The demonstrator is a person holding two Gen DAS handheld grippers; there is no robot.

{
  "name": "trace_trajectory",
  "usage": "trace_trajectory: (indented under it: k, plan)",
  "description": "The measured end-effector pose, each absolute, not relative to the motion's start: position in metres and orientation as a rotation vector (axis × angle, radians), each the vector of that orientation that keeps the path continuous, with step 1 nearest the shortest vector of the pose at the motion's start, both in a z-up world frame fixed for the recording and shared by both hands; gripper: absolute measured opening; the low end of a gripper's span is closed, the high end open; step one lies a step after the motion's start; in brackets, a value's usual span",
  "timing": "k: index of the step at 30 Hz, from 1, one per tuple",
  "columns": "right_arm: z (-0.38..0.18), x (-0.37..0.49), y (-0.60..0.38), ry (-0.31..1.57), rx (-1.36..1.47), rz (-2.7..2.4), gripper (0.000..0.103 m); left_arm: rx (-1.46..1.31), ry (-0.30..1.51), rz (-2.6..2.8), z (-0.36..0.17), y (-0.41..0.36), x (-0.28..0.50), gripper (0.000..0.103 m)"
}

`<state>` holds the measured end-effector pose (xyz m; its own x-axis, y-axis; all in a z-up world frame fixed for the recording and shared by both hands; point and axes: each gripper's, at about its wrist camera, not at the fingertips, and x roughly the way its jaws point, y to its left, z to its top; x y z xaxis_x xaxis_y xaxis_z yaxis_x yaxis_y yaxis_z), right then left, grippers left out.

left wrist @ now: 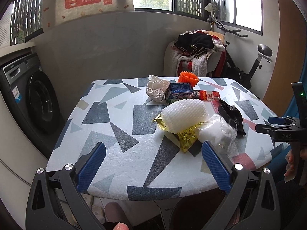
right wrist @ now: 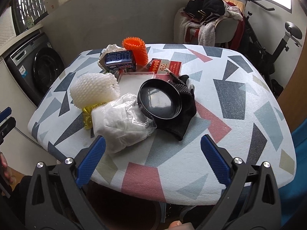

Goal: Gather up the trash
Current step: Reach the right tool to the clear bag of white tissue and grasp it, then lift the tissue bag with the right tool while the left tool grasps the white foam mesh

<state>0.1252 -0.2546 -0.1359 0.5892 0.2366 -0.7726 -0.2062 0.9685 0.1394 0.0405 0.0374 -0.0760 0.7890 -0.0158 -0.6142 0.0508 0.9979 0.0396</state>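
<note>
On table [right wrist: 220,99], white foam net [right wrist: 94,88] lies crosswise; both grippers' jaws spread.

Both cameras look forward along their own tool fingers, down at a slant over the near edge of the tabletop [left wrist: 119,164]. The left wrist view sits left of the clear bag [left wrist: 218,132], close to it. The right wrist view sits nearer the bag [right wrist: 122,126], more from its right. Both share the tabletop [right wrist: 220,153], the trash pile, the washer [left wrist: 32,95] and the chair [right wrist: 211,26].
</note>
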Motion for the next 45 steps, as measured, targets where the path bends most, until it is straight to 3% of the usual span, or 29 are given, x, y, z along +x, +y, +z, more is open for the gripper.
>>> trace_trajectory:
  k: [14, 25, 26, 28, 31, 45]
  plan:
    - [-0.206, 0.184, -0.219, 1.053, 0.428, 0.205, 0.097, -0.008, 0.707, -0.046, -0.094, 0.059, 0.058, 0.098]
    - [-0.218, 0.187, -0.221, 1.075, 0.532, 0.243, 0.097, -0.019, 0.713, -0.09, -0.098, 0.053, 0.057, 0.098]
    - [-0.221, 0.187, -0.222, 1.077, 0.549, 0.254, 0.096, -0.017, 0.712, -0.092, -0.098, 0.053, 0.057, 0.098]
    - [-0.223, 0.185, -0.223, 1.085, 0.575, 0.29, 0.082, -0.015, 0.712, -0.094, -0.098, 0.052, 0.057, 0.098]
    - [-0.214, 0.179, -0.22, 1.073, 0.533, 0.314, 0.07, -0.015, 0.711, -0.094, -0.097, 0.052, 0.056, 0.098]
    - [-0.162, 0.135, -0.233, 0.923, 0.319, 0.375, 0.064, -0.054, 0.722, -0.138, -0.1, 0.05, 0.062, 0.098]
